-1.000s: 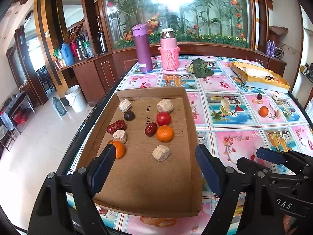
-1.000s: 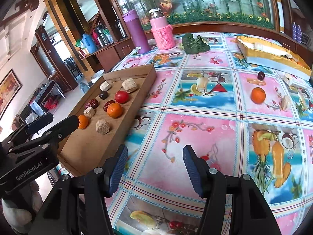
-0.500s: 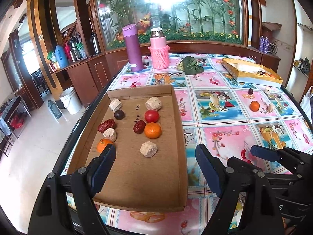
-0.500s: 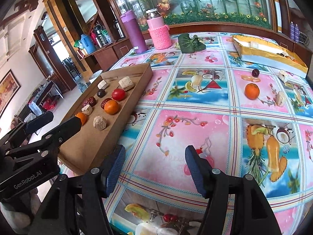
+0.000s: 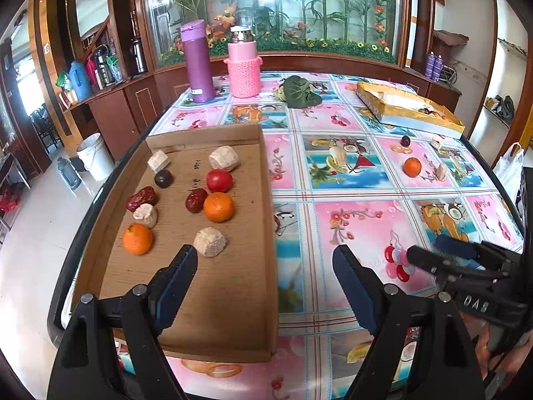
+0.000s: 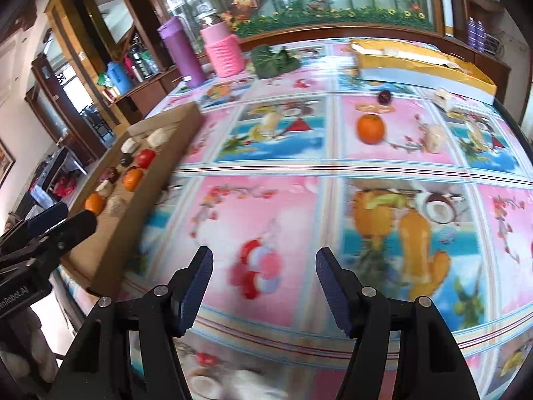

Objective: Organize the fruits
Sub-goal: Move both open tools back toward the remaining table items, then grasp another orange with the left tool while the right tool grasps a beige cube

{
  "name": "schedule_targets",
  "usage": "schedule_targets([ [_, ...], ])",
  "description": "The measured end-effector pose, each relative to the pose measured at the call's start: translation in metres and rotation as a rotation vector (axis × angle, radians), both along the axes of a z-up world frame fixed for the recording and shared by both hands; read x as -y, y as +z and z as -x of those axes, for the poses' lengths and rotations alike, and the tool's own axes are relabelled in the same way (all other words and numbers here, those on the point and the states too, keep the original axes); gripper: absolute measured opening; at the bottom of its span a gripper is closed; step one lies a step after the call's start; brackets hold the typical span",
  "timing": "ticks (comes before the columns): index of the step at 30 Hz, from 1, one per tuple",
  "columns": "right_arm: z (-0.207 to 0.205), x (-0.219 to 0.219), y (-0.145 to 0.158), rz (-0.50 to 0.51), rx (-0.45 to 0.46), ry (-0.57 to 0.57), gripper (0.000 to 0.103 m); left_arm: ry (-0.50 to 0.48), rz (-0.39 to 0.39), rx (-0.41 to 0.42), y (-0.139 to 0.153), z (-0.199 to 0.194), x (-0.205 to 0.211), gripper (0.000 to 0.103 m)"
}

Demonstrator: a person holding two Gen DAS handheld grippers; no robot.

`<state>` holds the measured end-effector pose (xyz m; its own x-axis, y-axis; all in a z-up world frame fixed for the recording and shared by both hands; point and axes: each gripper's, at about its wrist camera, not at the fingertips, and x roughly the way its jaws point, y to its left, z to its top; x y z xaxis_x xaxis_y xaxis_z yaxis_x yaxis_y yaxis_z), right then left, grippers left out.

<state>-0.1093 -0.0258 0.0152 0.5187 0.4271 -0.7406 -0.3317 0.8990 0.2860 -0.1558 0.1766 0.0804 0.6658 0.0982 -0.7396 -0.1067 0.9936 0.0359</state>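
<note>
Both of my tools are empty: the right hand-held gripper [image 6: 263, 286] hangs with its jaws wide apart over the near part of the tabletop [image 6: 266, 220], and the left hand-held gripper [image 5: 265, 283] is spread just as wide, straddling the right wall of the cardboard tray [image 5: 266, 220]. Nearest the left tool, inside the tray, lie a pale chunk, two oranges, red dates, a tomato and a dark plum, already gathered.

What the next move turns on, I judge, is the loose orange [image 6: 370, 128]. It sits ahead of the right tool and a little to its right, past the middle of the tabletop, well apart from the tray. It is round, so no axis matters. My right arm is plainly the nearer one.

Farther still, a dark plum [image 6: 384, 96] and pale chunks [image 6: 434, 138] wait near the yellow box [image 6: 423, 66].
</note>
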Motion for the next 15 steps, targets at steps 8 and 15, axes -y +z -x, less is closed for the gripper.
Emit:
schedule_targets([
  [8,-0.048,0.086,0.021,0.111,0.108,-0.201,0.068,-0.059,0.073,-0.025,-0.011,-0.016,0.017,0.083],
  [15,-0.151,0.169,0.032,0.074,0.114,-0.444,0.068,-0.127,0.115,-0.023,-0.012,-0.027,0.036,0.083],
])
